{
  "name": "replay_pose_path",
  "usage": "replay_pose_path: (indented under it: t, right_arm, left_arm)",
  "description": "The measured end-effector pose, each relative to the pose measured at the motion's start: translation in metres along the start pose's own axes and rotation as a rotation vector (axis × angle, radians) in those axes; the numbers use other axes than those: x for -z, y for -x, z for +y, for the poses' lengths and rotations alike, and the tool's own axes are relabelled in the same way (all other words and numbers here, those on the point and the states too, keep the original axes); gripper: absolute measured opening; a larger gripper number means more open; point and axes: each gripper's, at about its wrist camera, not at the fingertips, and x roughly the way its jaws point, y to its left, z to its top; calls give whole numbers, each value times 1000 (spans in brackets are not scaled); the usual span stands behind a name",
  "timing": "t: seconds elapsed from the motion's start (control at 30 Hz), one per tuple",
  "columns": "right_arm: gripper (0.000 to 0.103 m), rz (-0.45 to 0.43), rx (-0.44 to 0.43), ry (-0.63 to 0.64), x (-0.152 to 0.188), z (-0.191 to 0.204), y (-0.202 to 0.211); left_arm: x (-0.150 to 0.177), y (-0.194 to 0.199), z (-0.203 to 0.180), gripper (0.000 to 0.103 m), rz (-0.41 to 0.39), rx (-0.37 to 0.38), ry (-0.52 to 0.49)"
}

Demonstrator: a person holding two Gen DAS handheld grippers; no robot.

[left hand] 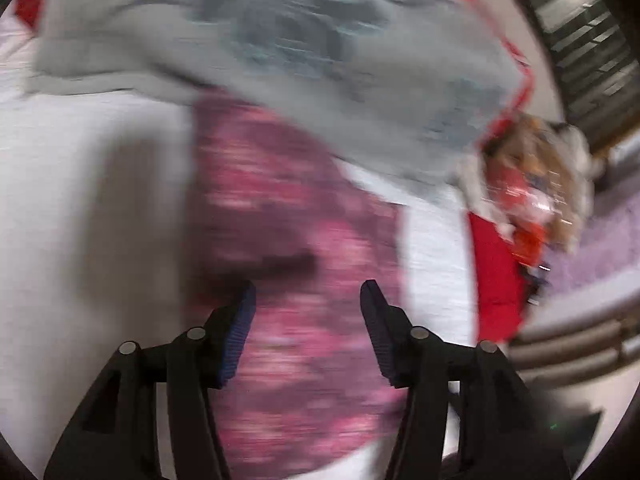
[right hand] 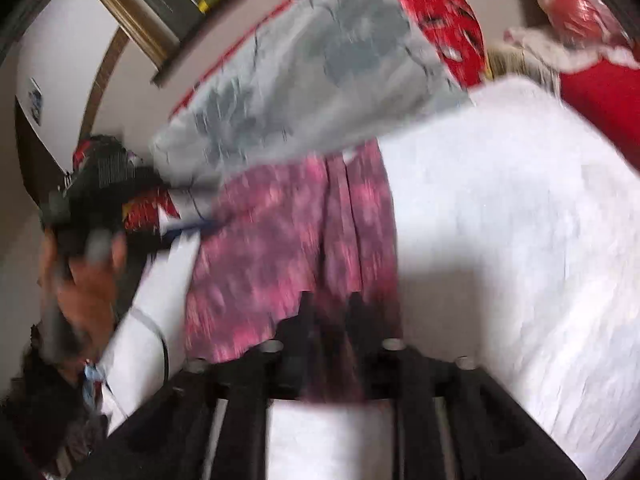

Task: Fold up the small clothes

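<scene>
A pink and purple patterned garment (left hand: 296,248) lies on a white sheet (left hand: 80,208), partly under a grey printed garment (left hand: 280,52). My left gripper (left hand: 308,292) is open just above the pink garment, holding nothing. In the right wrist view my right gripper (right hand: 330,304) is shut on the near edge of the pink garment (right hand: 288,248), with cloth bunched between its fingers. The grey garment (right hand: 304,80) lies beyond it. The other gripper and the hand holding it (right hand: 92,216) show at left, blurred.
Red patterned cloth (right hand: 440,12) and a red garment (left hand: 496,280) lie at the far side of the white sheet (right hand: 520,220). A doll with blond hair (left hand: 536,176) lies at the right. A window frame (right hand: 132,24) is behind. Both views are motion-blurred.
</scene>
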Motion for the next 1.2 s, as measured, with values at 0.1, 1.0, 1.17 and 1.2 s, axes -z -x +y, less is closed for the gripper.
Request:
replay_pose_path:
  t: [0.1,1.0,1.17,1.2]
  right_arm:
    - [55,39,-22,-33,-40,-6,-44]
    - [17,32,91,54,-66,6,-81]
    - [22,141,166,169,-29,10,-120]
    - [22,131,167,171,-29,11,-117]
  left_arm:
    - [2,-7,32,53,17,12,72]
    - [41,-18,16,64,-86,-116,-53]
    - [57,-36,16,67,-56,-161,-86]
    - [56,-30,15,66,-52,-142,-86]
